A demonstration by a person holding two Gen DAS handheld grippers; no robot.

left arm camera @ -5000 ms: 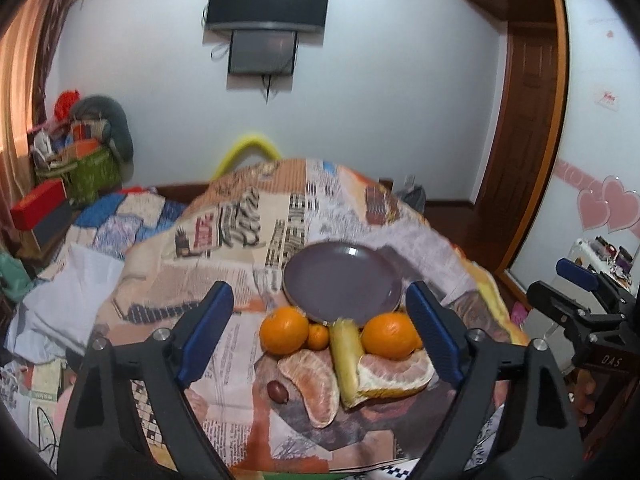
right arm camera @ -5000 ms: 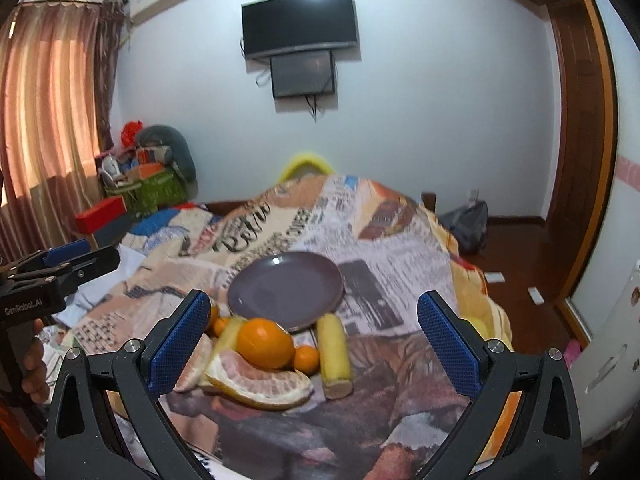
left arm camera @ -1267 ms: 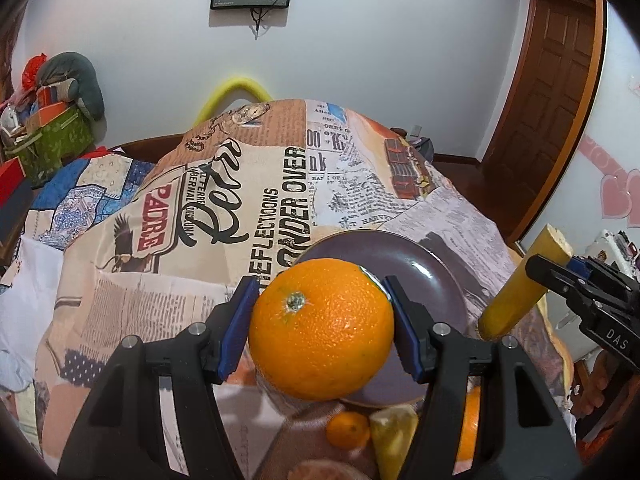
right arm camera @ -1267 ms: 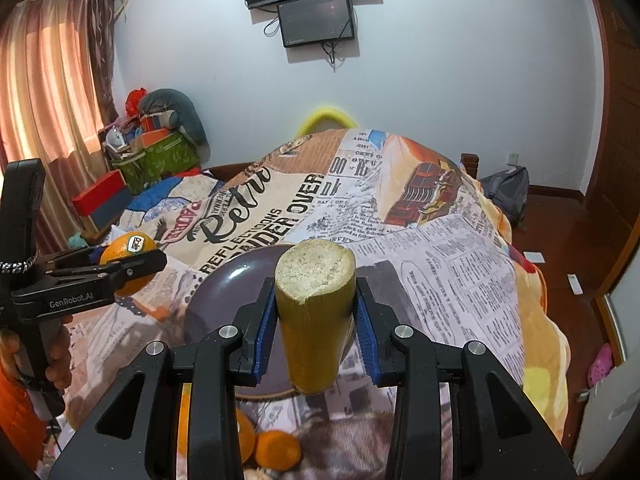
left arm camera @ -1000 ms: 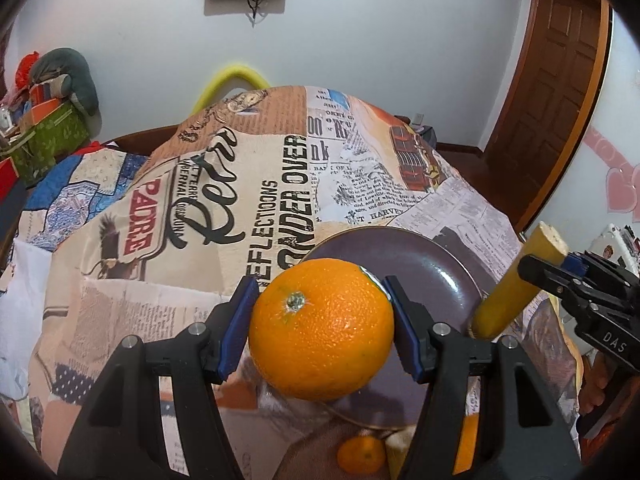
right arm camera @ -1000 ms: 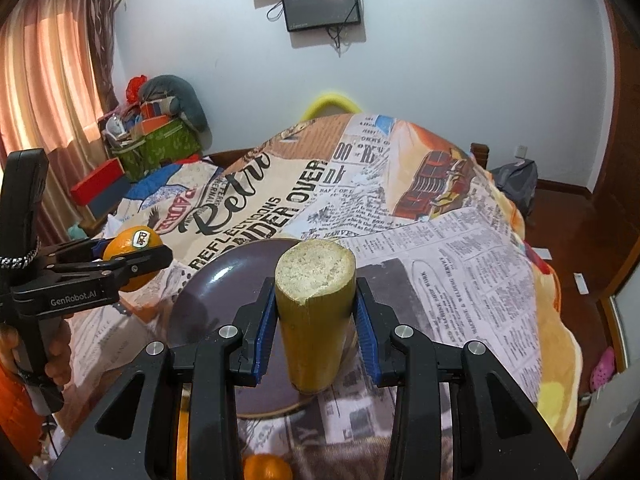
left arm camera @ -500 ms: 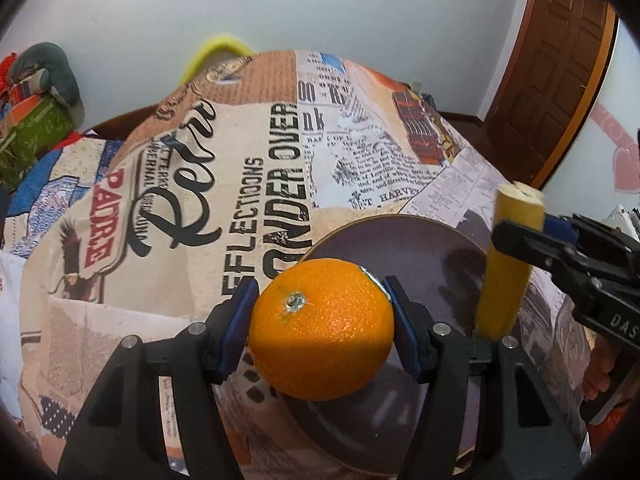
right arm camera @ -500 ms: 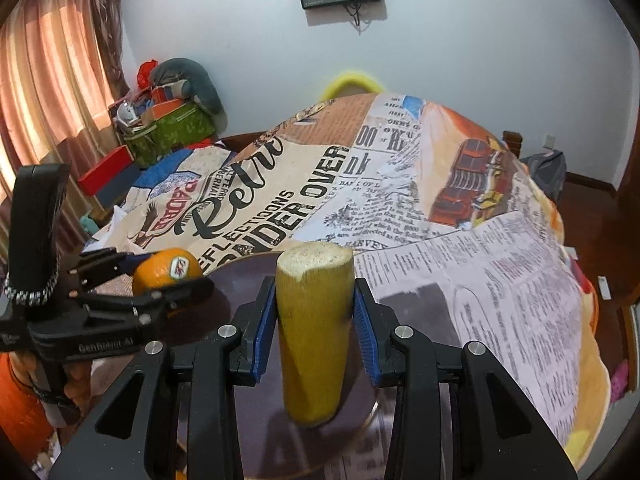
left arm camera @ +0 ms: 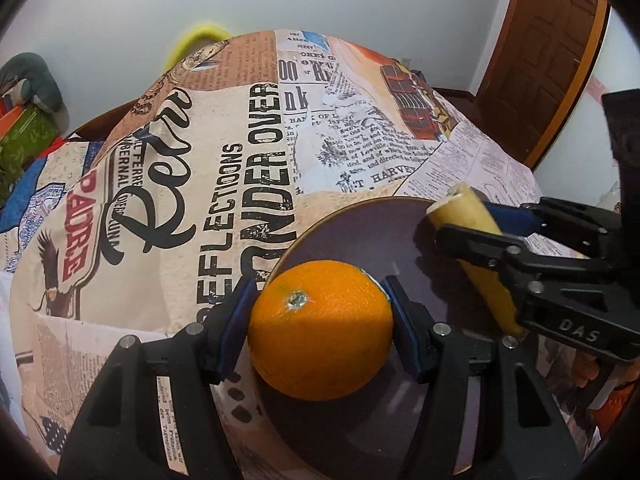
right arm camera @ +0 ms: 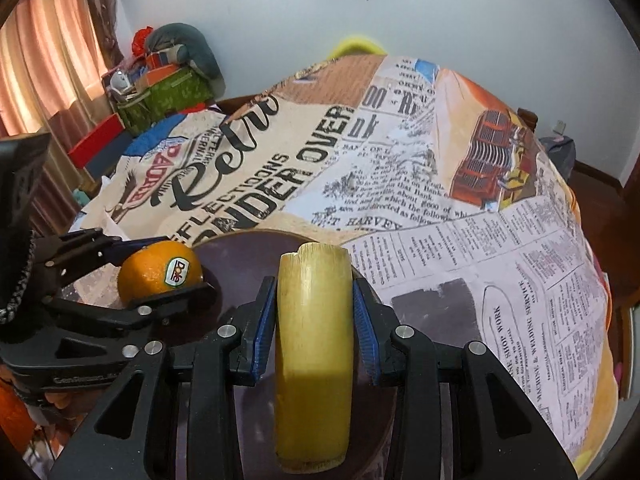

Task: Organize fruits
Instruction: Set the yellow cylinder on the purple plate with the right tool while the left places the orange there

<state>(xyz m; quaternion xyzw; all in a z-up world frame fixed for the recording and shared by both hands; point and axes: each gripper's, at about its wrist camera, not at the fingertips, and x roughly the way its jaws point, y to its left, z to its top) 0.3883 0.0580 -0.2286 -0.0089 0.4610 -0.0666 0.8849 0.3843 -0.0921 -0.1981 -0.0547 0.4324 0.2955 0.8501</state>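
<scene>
A: State of the jaws, both sides.

B: The left gripper (left arm camera: pixel 320 312) has its jaws clamped on an orange (left arm camera: pixel 320 328), blue pads pressed to both flanks. The right gripper (right arm camera: pixel 314 328) has its jaws clamped on a yellow cut-ended piece of fruit (right arm camera: pixel 314 360), held upright, its lower end down on or just above the plate; I cannot tell which.

A: Where does that put the fruit?

B: Both pieces sit over the dark purple plate (left arm camera: pixel 360 232). The orange is at the plate's near-left rim, partly overhanging the edge. Contact with the plate is hidden beneath it. The yellow piece stands to the right of the left jaws, inside the far-right rim.

A: Free room?

B: Ahead of both jaws the plate's centre is bare, and beyond its far rim the newsprint-patterned cloth (left arm camera: pixel 240 140) covering the bench runs clear to the wall. Between the two grippers the gap is narrow; the right gripper's frame passes just beside the left one's right finger (left arm camera: pixel 404 336).

A: Differences from five seconds ago?

B: Then both pairs of jaws stood wide apart and empty, with the fruit in a cluster on the cloth in front of the plate. Over the last second both grippers have come lower and forward; the plate fills more of each view and the cluster is out of sight.
</scene>
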